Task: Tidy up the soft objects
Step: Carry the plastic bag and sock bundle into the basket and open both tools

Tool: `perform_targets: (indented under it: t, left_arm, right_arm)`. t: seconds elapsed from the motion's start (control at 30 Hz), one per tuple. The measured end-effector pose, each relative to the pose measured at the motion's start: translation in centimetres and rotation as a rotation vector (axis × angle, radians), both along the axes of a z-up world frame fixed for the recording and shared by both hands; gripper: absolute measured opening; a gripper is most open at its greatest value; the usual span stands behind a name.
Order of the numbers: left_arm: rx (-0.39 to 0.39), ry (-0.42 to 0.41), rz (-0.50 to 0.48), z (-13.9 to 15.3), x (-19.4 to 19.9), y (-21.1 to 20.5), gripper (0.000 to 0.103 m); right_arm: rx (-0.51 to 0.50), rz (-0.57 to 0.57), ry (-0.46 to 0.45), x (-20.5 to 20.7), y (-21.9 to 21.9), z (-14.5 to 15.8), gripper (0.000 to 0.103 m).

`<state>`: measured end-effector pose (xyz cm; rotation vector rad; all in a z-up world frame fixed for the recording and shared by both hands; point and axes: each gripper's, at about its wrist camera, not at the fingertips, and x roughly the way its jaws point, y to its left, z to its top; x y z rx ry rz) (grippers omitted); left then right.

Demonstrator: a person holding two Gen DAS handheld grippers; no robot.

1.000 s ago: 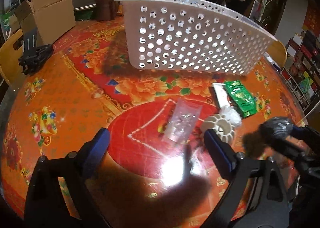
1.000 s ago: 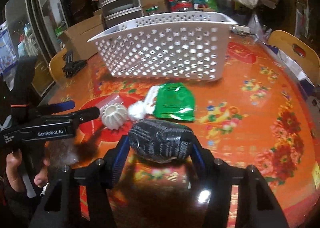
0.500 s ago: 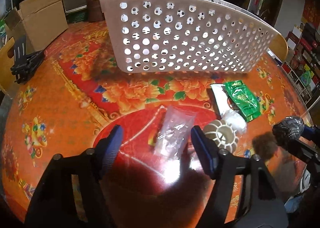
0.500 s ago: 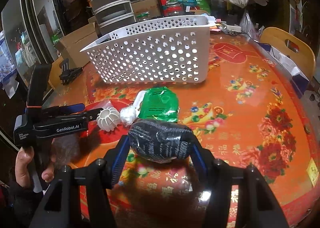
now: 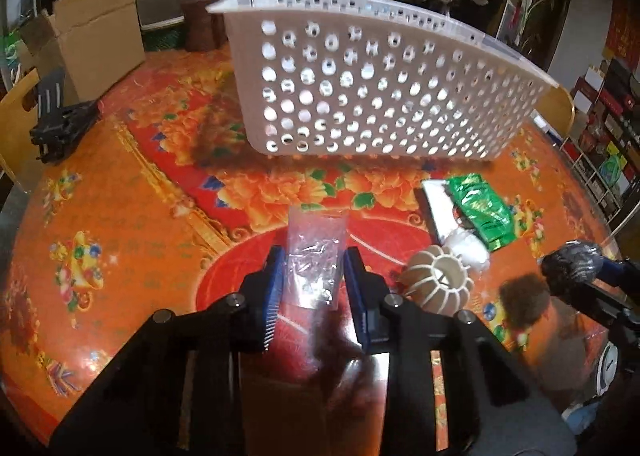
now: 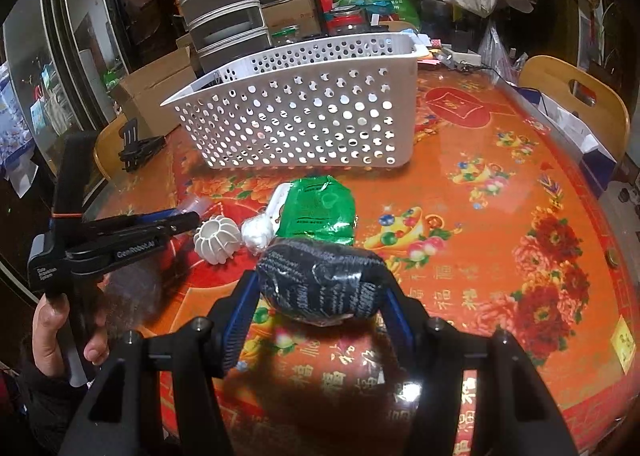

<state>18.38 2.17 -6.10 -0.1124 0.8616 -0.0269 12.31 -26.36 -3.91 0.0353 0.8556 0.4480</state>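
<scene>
A white perforated basket [image 5: 380, 96] stands at the back of the table; it also shows in the right wrist view [image 6: 304, 112]. My left gripper [image 5: 314, 268] has its jaws close on both sides of a clear plastic bag [image 5: 316, 256] lying on the table. My right gripper [image 6: 320, 288] is shut on a dark knitted bundle wrapped in plastic [image 6: 320, 280], held above the table; the bundle also shows in the left wrist view [image 5: 572, 266]. A white ribbed ball [image 5: 438, 288], a white wad [image 5: 466, 246] and a green packet [image 5: 480, 212] lie to the right of the bag.
The table [image 5: 120, 216] has an orange and red flowered cover. A black clip [image 5: 56, 124] lies at its left edge. A cardboard box [image 5: 96, 36], drawers and bags stand behind the basket. Yellow chairs [image 6: 576, 92] stand at the sides.
My left gripper has moved forward and narrowed its jaws around the clear plastic bag. My right gripper has stayed shut on the dark bundle and has lifted a little.
</scene>
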Motion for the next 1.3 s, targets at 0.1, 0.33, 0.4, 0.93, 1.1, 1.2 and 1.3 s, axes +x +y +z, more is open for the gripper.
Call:
perform_targets:
  t: [0.1,0.33,0.4,0.93,1.1,1.2,1.3]
  left_arm:
    - [-0.01,-0.023,-0.008,1.0,-0.8,0.3,0.028]
    - [-0.019,-0.056,0.001,3.9,-2.1,0.8,0.028]
    - [-0.015,-0.06,0.004,4.5,-2.3,0.7,0.028]
    - [0.008,-0.127,-0.008,11.4,-1.1,-0.6,0.028]
    - [0.001,-0.152,-0.019,14.3,0.0,-0.9,0.028]
    - [0.004,-0.162,-0.022,15.8,0.8,-1.2,0.028]
    - [0.008,-0.169,-0.025,17.3,1.8,-1.5,0.028]
  right_arm:
    - [0.001,0.0,-0.001,0.0,0.0,0.0,0.06]
    - [0.003,0.003,-0.013,0.1,0.1,0.7,0.06]
    - [0.004,0.003,-0.014,0.1,0.2,0.8,0.06]
    - [-0.012,0.027,-0.111,2.1,0.5,6.3,0.06]
    - [-0.032,0.032,-0.157,3.5,0.9,9.2,0.06]
    - [-0.039,0.027,-0.178,4.4,1.0,10.5,0.06]
    - [-0.038,0.025,-0.182,5.8,1.1,11.6,0.06]
